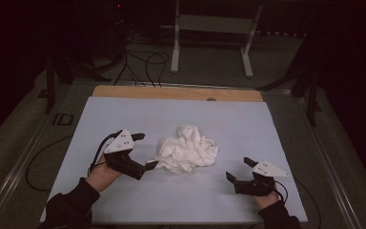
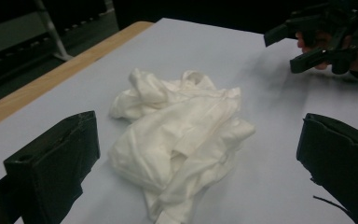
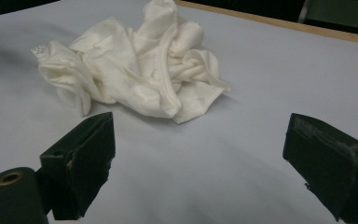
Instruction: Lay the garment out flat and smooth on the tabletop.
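Nearest me, my right gripper (image 1: 238, 170) sits low on the pale sheet (image 1: 248, 124) toward its near right corner, my hand (image 1: 266, 196) behind it. Its 2 jaws stand wide apart with nothing between them, and in the right gripper view bare sheet lies between them and the cloth ahead.

A little farther in, on my left, my left gripper (image 1: 144, 150) is tilted toward the middle, jaws spread wide and holding nothing. From the high view its lower jaw tip is right at the near left edge of the crumpled white cloth (image 1: 188, 150); I cannot tell if it touches. In the left gripper view the cloth (image 2: 179, 135) lies just ahead between the jaws, and my right gripper (image 2: 289, 49) shows beyond it.

The cloth lies bunched near the sheet's middle, between the 2 grippers, nearer my left one.

Past the sheet runs a strip of wooden table edge (image 1: 171, 91), then cables (image 1: 143, 64) on the floor and a white frame (image 1: 214, 28)
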